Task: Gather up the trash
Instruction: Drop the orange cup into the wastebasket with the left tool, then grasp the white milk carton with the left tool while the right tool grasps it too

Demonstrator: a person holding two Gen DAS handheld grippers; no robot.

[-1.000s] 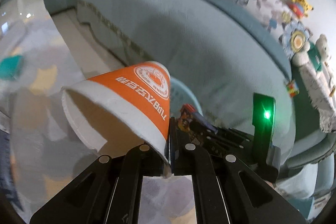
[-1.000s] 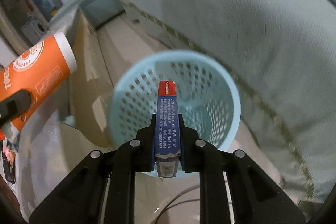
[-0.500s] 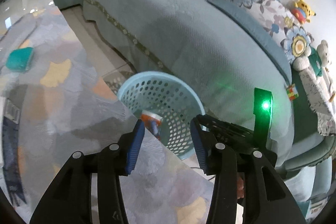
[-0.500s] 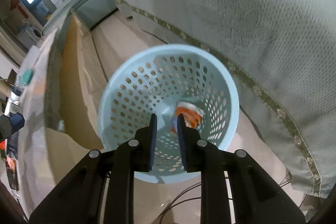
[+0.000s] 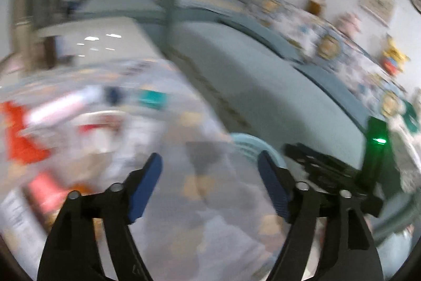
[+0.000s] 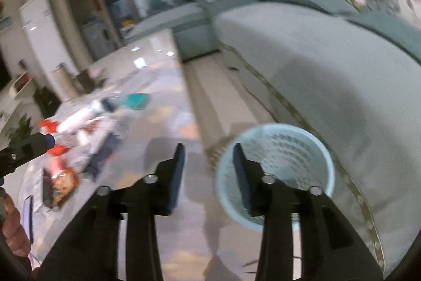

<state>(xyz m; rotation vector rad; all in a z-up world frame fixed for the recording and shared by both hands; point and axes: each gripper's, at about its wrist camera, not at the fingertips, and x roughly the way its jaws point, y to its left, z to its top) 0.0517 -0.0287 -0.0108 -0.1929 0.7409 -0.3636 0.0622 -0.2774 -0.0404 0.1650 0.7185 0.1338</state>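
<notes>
The pale blue perforated trash basket stands on the floor between the glass table and the sofa; its rim shows blurred in the left wrist view. My right gripper hangs above the table edge beside the basket, jaws opening, nothing between them. My left gripper is over the table, jaws opening wide and empty. Further back on the table lie blurred items: a teal object, a white tube, red scraps and a colourful wrapper. The left gripper's finger shows at the right wrist view's left edge.
A long pale blue sofa runs along the right, close to the basket. A narrow strip of floor separates it from the table. A hand shows at lower left. A phone lies near the table's front.
Both grippers let go of their items, the orange cup and the red-and-blue box, which dropped into the basket. Both then rose and swung away toward the table, jaws spreading wider.
</notes>
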